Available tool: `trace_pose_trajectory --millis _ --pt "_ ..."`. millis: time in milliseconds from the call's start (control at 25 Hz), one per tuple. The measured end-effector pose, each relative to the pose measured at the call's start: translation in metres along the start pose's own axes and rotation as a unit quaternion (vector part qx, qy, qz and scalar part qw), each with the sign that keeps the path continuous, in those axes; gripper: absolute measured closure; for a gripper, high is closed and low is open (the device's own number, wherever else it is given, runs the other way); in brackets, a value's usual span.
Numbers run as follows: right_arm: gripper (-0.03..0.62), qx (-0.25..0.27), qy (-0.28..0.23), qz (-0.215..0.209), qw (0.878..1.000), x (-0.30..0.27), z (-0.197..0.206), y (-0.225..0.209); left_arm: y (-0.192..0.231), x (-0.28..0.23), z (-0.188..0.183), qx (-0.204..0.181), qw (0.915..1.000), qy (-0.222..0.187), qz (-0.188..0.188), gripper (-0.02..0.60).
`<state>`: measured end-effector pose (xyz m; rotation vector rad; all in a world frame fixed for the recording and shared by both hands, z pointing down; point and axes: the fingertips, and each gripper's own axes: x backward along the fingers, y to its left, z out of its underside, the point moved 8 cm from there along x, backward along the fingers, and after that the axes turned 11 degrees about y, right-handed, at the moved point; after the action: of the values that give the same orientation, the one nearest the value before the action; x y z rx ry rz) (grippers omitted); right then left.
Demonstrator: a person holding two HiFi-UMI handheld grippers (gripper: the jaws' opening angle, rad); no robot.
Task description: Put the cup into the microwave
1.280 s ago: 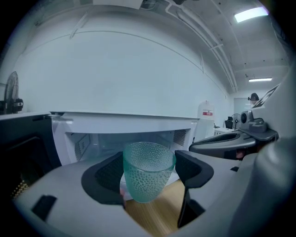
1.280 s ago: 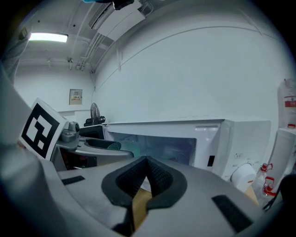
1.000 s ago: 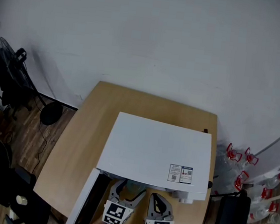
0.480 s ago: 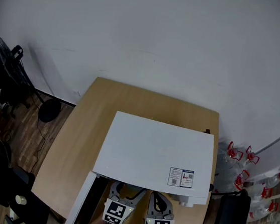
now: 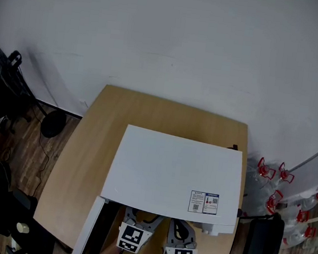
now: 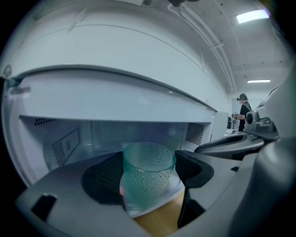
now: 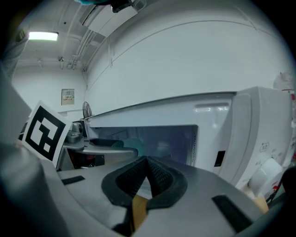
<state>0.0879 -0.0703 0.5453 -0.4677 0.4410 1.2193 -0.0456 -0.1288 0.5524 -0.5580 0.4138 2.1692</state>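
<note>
A dimpled, green-tinted glass cup (image 6: 149, 165) stands upright between the dark pads of my left gripper (image 6: 147, 179), which is shut on it. The cup hangs at the mouth of the white microwave (image 5: 171, 171), just over the front lip of its lit cavity (image 6: 83, 134). From the head view the cup is hidden under the microwave's top edge, where the left gripper (image 5: 141, 218) reaches in. The open door (image 5: 89, 233) swings out at the left. My right gripper (image 7: 147, 172) is shut on nothing, just right of the left one and in front of the opening.
The microwave fills most of the near half of a wooden table (image 5: 97, 139). Its control panel and knob (image 7: 263, 178) lie right of the opening. Dark chairs and a fan (image 5: 0, 84) stand on the floor at the left, spray bottles (image 5: 270, 177) at the right. A person (image 6: 243, 110) stands far off.
The left gripper has carried the cup forward, so the cup is now hidden under the microwave's top edge in the head view. The head view has shifted a little; the right gripper has barely moved.
</note>
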Motion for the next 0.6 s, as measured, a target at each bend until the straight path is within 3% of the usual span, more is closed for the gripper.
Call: trace_pose_trajectory --millis 600 --pt "0.577 -0.006 0.012 0.001 1.0 0.001 0.009 -0.001 0.005 -0.007 0.013 0.018 0.9996 -0.02 -0.011 0.221"
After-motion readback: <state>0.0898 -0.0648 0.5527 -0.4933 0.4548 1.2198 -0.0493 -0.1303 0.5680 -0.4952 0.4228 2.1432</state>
